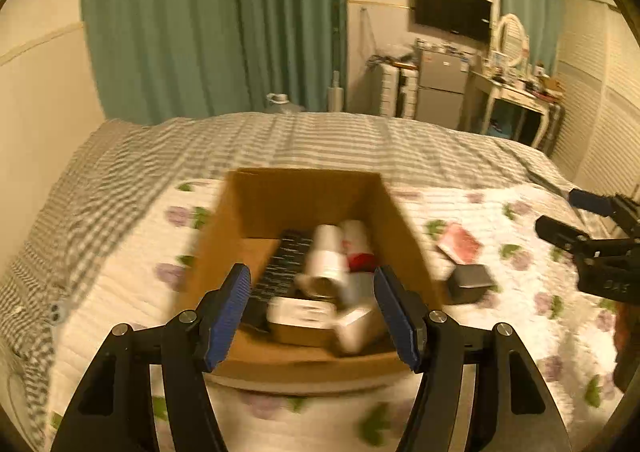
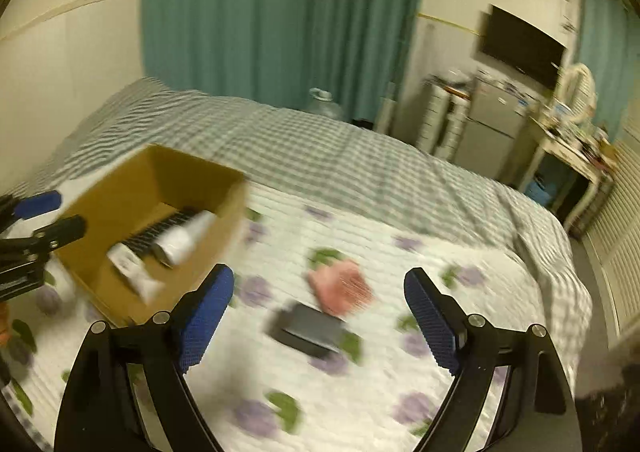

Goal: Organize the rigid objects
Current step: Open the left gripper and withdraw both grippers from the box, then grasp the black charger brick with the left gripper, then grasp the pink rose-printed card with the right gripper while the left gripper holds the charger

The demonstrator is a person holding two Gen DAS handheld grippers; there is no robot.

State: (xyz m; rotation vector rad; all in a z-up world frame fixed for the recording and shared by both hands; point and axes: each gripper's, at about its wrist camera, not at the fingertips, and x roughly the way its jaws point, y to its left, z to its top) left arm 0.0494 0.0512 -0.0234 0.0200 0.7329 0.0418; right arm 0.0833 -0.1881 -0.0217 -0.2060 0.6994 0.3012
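Observation:
An open cardboard box [image 1: 240, 212] [image 2: 120, 192] sits on the bed. It holds a black remote [image 1: 286, 260], a white bottle [image 1: 326, 256], a red-capped container [image 1: 360, 248] and white packages [image 1: 304, 314]. My left gripper [image 1: 314, 316] is open and empty above the box's near edge. A dark grey box [image 2: 308, 328] [image 1: 470, 282] and a pink card pack [image 2: 340, 284] [image 1: 460, 242] lie on the quilt to the right of the cardboard box. My right gripper [image 2: 320, 324] is open and empty, hovering over the dark grey box. Both views are blurred.
The bed has a floral quilt [image 2: 360, 392] over a striped grey sheet [image 1: 320, 140]. Green curtains [image 1: 212, 20], a wall television [image 1: 452, 10], a small fridge [image 1: 442, 88] and a cluttered dressing table [image 1: 516, 92] stand beyond the bed.

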